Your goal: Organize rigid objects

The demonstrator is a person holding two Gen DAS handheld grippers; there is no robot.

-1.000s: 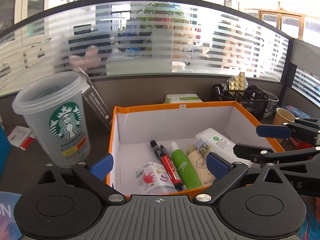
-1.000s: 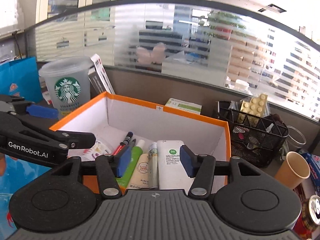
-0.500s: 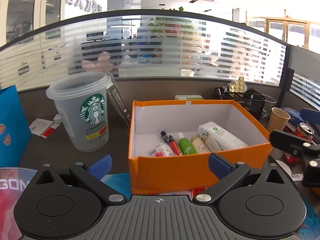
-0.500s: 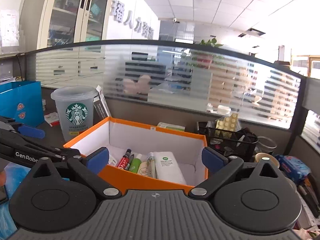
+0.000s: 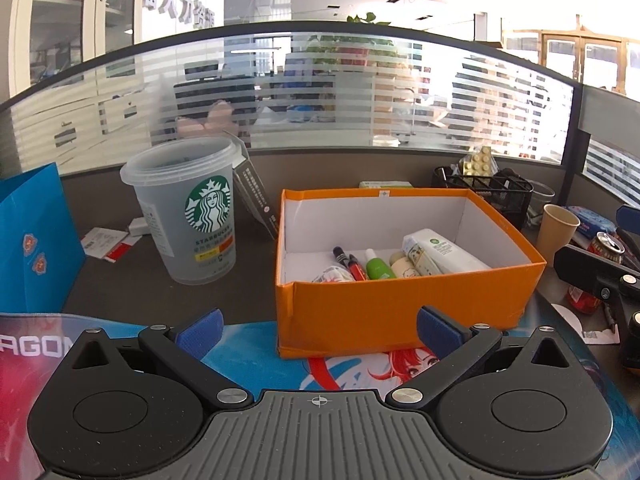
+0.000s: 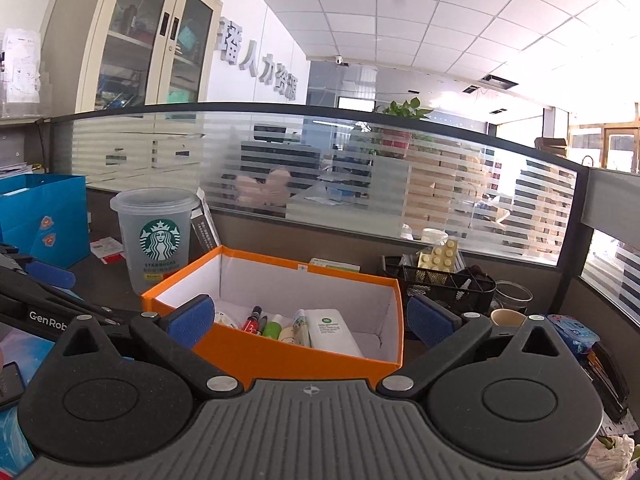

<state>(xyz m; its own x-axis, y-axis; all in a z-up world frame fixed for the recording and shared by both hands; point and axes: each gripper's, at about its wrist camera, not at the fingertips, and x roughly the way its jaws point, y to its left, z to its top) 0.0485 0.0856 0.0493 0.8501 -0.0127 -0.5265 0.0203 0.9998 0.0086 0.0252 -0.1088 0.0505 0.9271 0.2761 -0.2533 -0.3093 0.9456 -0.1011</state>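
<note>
An orange box (image 5: 404,312) with white inner walls stands on the desk; it also shows in the right wrist view (image 6: 304,356). Inside lie a white bottle (image 5: 442,252), a green bottle (image 5: 378,266), a cream tube (image 5: 404,268), a red marker (image 5: 356,266) and a crumpled packet (image 5: 332,276). My left gripper (image 5: 318,330) is open and empty, in front of the box's near wall. My right gripper (image 6: 310,320) is open and empty, raised in front of the box.
A Starbucks cup (image 5: 192,208) stands left of the box, a blue bag (image 5: 32,244) further left. A black mesh organizer (image 5: 484,192), a paper cup (image 5: 558,228) and a red can (image 5: 596,268) are on the right. A printed mat (image 5: 360,364) lies under the box's front.
Both grippers have pulled back and up from over the box. The right gripper's jaws have widened. The box now lies farther ahead in both views.
</note>
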